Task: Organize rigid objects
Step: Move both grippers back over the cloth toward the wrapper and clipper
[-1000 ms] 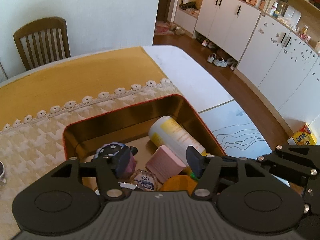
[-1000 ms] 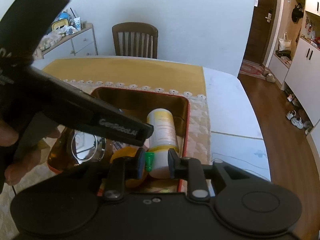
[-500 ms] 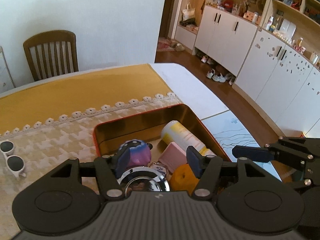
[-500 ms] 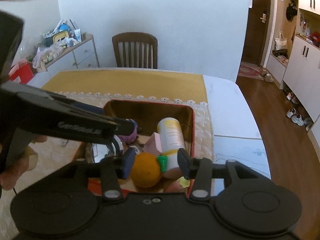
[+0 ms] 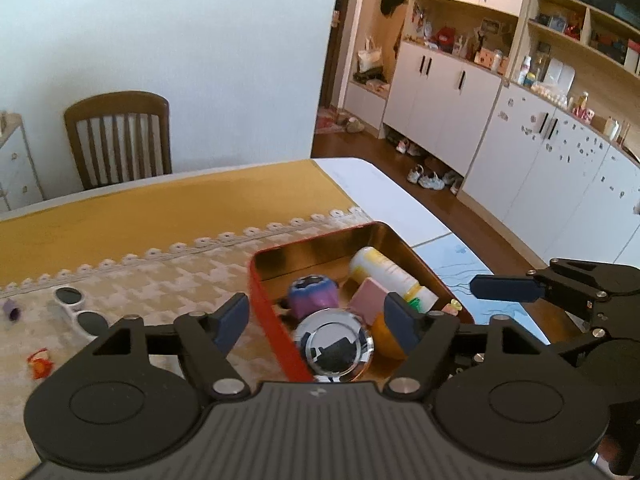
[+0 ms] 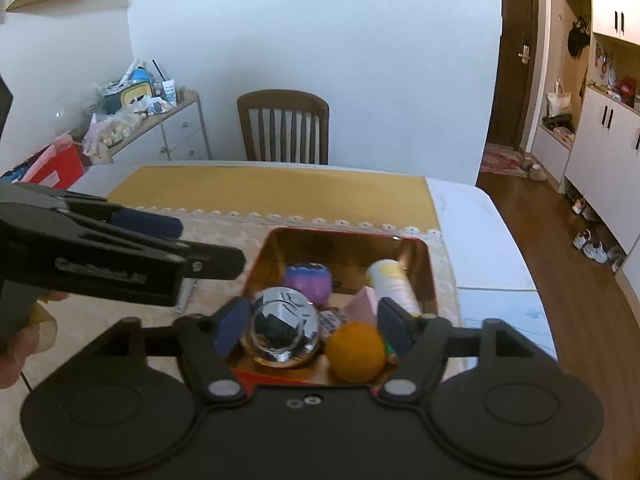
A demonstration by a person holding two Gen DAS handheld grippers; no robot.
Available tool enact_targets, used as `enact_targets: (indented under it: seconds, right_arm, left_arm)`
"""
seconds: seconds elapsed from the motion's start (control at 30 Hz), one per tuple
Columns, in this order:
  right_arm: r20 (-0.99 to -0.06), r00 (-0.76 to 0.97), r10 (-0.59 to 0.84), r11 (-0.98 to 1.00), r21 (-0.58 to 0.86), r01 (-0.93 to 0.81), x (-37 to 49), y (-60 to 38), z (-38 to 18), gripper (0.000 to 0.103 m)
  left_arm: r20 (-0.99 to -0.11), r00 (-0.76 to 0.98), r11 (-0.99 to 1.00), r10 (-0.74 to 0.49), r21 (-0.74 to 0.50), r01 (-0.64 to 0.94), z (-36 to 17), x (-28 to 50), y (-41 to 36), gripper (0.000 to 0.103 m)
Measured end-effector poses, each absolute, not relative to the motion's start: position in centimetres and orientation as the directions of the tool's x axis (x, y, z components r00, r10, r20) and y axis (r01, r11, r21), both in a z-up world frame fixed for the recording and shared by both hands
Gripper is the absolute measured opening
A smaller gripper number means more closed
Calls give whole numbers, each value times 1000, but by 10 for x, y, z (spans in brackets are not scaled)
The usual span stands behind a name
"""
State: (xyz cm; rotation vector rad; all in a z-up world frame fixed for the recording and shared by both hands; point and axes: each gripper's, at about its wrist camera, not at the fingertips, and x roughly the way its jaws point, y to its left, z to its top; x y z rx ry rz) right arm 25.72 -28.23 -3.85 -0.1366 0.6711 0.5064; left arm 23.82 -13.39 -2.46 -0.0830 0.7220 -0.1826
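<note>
Both pairs of fingers are seen apart, having just been opening, with nothing pressed between the pads. Above the red tin, the right gripper is held over its near end and the left gripper over its left wall. Inside the tin are laid a chrome bowl, an orange ball, a purple toy, a pink block and a yellow-white bottle. White sunglasses are left on the patterned cloth.

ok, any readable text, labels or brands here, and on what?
White lettering on the side of the left gripper (fingers just opened further, gripping nothing): blurred, unreadable.
Label on the yellow-and-white bottle in the tin: print too small.
No other text shows.
</note>
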Motion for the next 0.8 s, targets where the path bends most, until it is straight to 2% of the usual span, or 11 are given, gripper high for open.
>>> enact_targets:
  seconds: [0.2,0.3,0.43,0.8]
  right_arm:
    - [-615,669,417,869,54,-492,243,-258,-33,85]
    - [-601,677,426,867,58,-495,236,-247,-31,93]
    - [-578,685,444,861,64,-505,228,-226,-30,103]
    - [-599,640,482,824,63,-562,216,-158,-39,103]
  left_arm:
    - [-639,749,985,-172,-131,115,-21,215,-99,76]
    - [-625,768,990,-141,-113,89,-21,203,-79,82]
    - [-614,782,994,-106,-85,67,-22,190,-54,82]
    - [-625,780,998,-38,-57,2,-44,167,20,83]
